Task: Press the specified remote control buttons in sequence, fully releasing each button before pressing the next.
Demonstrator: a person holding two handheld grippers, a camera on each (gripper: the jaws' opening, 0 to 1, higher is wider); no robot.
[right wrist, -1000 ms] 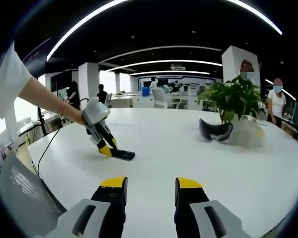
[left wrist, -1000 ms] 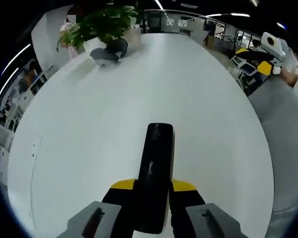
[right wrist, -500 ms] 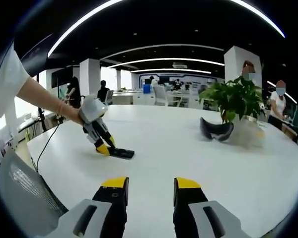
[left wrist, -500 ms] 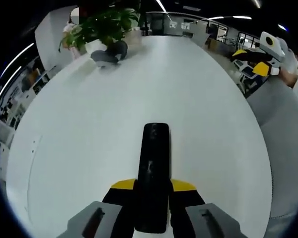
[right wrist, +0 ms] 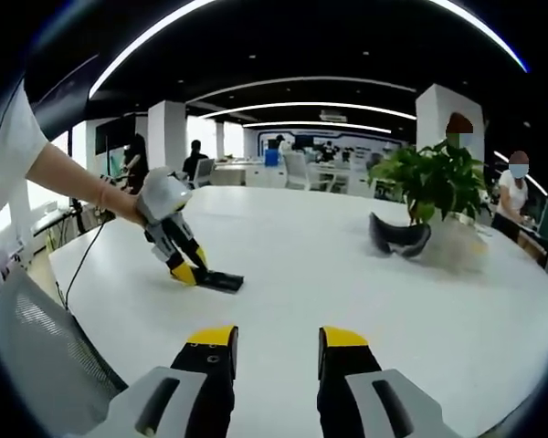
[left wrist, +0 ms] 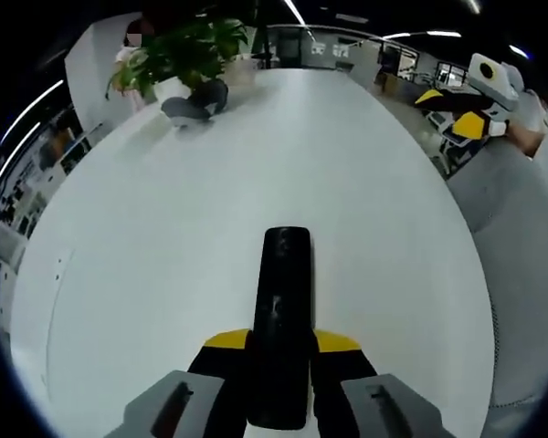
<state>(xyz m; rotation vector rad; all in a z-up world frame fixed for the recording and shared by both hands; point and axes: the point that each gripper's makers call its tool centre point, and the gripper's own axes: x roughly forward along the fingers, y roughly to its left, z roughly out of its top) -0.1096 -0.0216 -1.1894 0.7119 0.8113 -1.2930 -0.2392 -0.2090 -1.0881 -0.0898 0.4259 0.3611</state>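
Observation:
A long black remote control (left wrist: 281,319) lies lengthwise on the white table (left wrist: 164,237), its near end clamped between the yellow-tipped jaws of my left gripper (left wrist: 281,342). In the right gripper view the same remote (right wrist: 221,281) rests flat on the table, held at its end by the left gripper (right wrist: 183,272) in a person's hand. My right gripper (right wrist: 277,338) hovers above the table's near edge, open with nothing between its jaws, well apart from the remote. It also appears at the far right of the left gripper view as the right gripper (left wrist: 457,109).
A potted green plant (right wrist: 431,187) and a dark headset (right wrist: 397,239) stand at the far side of the table (right wrist: 347,274). A grey mesh chair (right wrist: 46,356) is at the near left. Several people stand in the office behind.
Both views have shifted slightly with the hands. The left gripper keeps its hold on the remote; the right gripper stays open and away.

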